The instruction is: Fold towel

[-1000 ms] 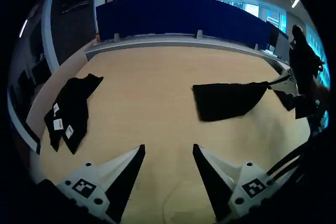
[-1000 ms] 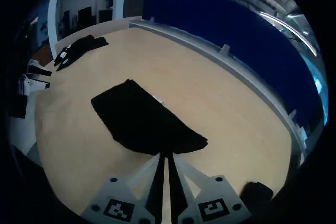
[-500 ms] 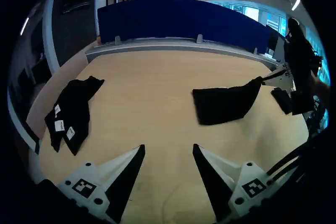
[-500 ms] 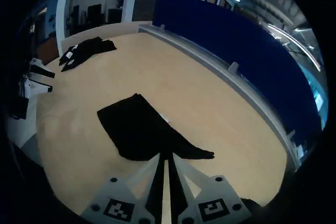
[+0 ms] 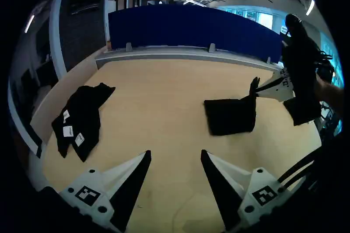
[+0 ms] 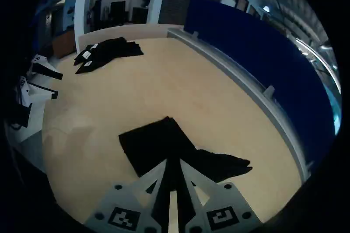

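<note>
A black towel (image 5: 229, 116) lies on the light wooden table (image 5: 166, 97), right of centre in the left gripper view. One edge of it is lifted, and my right gripper (image 5: 256, 88) is shut on that raised edge. In the right gripper view the towel (image 6: 151, 145) spreads out just beyond the closed fingertips of the right gripper (image 6: 173, 165), with a loose flap trailing to the right. My left gripper (image 5: 175, 159) hovers open over bare wood near the table's front, well short of the towel. The left gripper (image 6: 54, 85) also appears at the left edge of the right gripper view.
A pile of black towels with white tags (image 5: 81, 117) lies at the table's left side, also seen as the pile (image 6: 107, 51) far off. A blue partition (image 5: 192, 27) runs along the back edge. A person's dark sleeve (image 5: 304, 71) stands at the right.
My right gripper has raised the towel's edge and carried it over the towel toward the left gripper, so the towel now looks shorter. The left gripper stayed open and barely moved.
</note>
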Motion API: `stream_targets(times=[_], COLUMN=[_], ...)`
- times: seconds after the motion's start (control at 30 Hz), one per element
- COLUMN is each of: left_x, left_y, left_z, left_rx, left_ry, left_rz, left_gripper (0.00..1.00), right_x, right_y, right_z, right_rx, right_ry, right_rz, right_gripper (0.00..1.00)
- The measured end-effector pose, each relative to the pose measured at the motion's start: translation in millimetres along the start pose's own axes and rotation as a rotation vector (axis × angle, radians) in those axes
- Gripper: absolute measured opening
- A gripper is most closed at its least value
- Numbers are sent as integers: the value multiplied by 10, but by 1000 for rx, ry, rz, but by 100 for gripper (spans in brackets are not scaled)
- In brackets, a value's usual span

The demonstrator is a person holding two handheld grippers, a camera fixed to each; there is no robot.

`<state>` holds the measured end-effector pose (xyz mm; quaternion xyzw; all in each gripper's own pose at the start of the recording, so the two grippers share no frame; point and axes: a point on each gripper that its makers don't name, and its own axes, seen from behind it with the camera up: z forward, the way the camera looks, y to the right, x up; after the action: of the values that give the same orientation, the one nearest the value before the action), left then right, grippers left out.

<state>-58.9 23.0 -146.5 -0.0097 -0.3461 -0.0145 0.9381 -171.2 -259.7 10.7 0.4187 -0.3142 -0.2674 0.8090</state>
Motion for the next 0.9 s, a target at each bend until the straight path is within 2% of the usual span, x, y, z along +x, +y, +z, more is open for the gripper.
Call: stream_targets(times=[0.2, 0.4, 0.63, 0.83, 0.9], left_x=[-59, -127, -146, -139, -130], left_y=[-57, -93, -81, -76, -74], left_z=[-36, -39, -38, -23, -18], left_rx=[22, 40, 36, 33, 31], left_ry=[11, 9, 7, 3, 3], left_rz=[-13, -30, -45, -37, -35], left_gripper=[84, 84, 84, 84, 83], right_x=[70, -96, -150, -106, -89], right_y=[-431, -762, -815, -778, -759], right_z=[432, 828, 876, 839, 820], right_rx=[67, 137, 148, 148, 145], right_ry=[-17, -68, -76, -60, -54], right_rz=[-52, -33, -24, -4, 6], right_gripper=[6, 6, 8, 17, 23])
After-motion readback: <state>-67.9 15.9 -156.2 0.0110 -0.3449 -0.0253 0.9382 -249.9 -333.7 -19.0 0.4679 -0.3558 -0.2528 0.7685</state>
